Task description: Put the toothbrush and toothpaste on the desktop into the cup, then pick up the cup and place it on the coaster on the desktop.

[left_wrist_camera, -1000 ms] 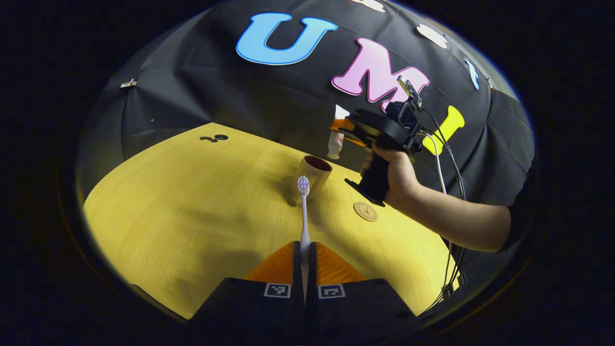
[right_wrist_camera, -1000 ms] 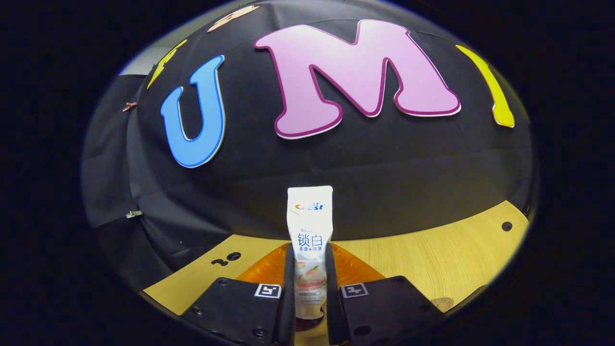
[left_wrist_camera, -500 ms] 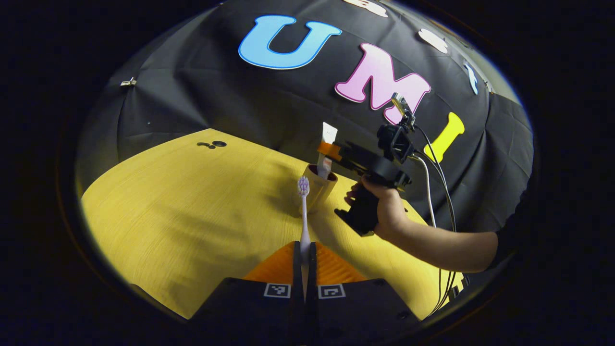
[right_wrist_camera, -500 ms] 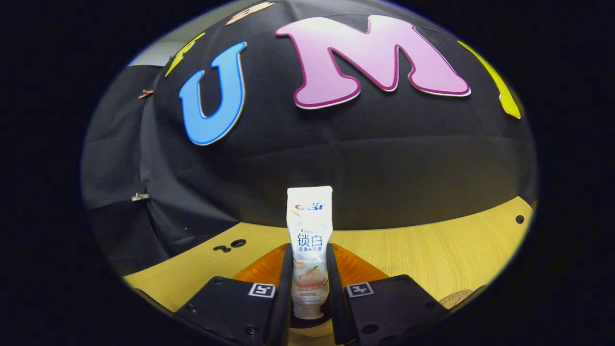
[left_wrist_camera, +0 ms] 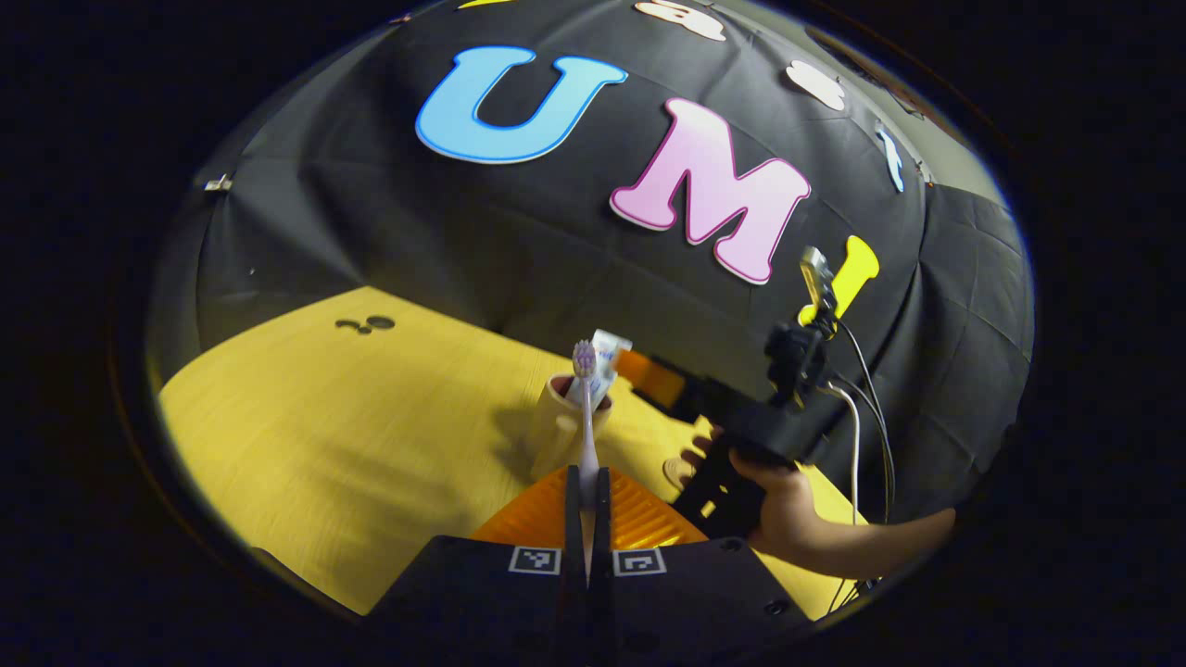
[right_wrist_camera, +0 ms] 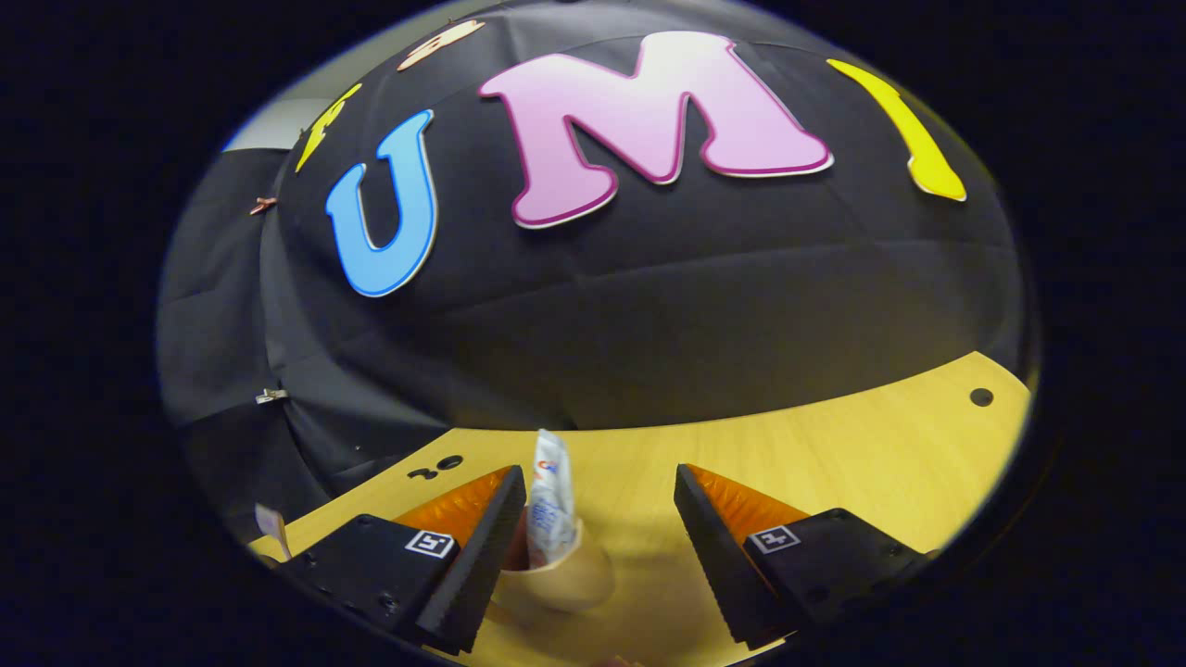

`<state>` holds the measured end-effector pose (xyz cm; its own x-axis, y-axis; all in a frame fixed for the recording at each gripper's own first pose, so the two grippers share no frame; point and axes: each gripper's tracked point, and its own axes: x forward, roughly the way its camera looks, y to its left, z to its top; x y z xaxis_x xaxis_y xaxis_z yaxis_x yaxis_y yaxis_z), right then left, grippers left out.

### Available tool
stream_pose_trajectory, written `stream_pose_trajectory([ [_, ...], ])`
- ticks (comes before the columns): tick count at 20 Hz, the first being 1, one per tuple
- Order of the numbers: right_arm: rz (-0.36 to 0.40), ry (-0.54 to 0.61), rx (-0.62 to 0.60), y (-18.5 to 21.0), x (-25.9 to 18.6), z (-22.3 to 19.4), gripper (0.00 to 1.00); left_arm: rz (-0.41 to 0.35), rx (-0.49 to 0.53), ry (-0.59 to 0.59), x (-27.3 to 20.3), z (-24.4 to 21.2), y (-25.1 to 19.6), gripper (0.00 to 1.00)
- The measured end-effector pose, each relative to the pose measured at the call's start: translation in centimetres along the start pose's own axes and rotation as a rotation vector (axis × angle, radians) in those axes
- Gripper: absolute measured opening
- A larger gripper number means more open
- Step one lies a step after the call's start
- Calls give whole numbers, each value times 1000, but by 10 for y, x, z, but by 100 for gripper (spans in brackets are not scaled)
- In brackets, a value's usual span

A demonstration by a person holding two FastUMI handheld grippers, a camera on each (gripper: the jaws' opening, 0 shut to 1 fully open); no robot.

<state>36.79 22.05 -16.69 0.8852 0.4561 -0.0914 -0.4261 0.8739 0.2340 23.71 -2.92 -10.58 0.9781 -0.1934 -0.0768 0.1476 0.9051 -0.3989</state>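
toothbrush [left_wrist_camera: 585,408] stands upright in the left gripper [left_wrist_camera: 587,496], its handle pinched between the two fingers pressed together on it, bristle head up and level with the rim of the cup [left_wrist_camera: 557,435] just beyond. in the left gripper view the cup stands on the yellow wooden desktop [left_wrist_camera: 352,435], and the toothpaste [left_wrist_camera: 604,366] leans inside it, top end tilted toward the right. just right of the cup lies the round coaster [left_wrist_camera: 676,471], partly covered by a hand [left_wrist_camera: 788,514] that holds the right gripper [left_wrist_camera: 649,380] by its grip; cables run from that gripper's back end down past the forearm. farther back on the desktop sit small dark holes [left_wrist_camera: 364,324], and behind them hangs the black cloth wall.

in the right gripper view the right gripper [right_wrist_camera: 598,537] has its fingers spread wide apart, holding nothing. the cup [right_wrist_camera: 556,579] sits low between them, nearer the left finger, with the toothpaste [right_wrist_camera: 550,500] standing in it and free of both fingers. beyond lies the desktop [right_wrist_camera: 834,454].
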Motion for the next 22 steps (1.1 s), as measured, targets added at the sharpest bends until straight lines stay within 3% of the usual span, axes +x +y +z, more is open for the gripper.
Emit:
stream_pose_trajectory([
  [7, -186, 34, 65, -84, -50, -3, 98, -39, 66, -145, 65, 90, -11, 6],
  [10, -229, 38, 68, -107, -64, -6, 98, -76, 102, -195, 88, 114, -18, 6],
  [15, -322, 12, -81, -152, -101, 3, 98, -36, 136, -238, 130, 115, -4, 6],
  [19, -363, 44, -83, -174, -123, -9, 98, -16, 105, -276, 154, 108, 7, 7],
  [22, -381, 70, -69, -184, -130, -21, 98, -9, 155, -236, 168, 87, 11, 8],
])
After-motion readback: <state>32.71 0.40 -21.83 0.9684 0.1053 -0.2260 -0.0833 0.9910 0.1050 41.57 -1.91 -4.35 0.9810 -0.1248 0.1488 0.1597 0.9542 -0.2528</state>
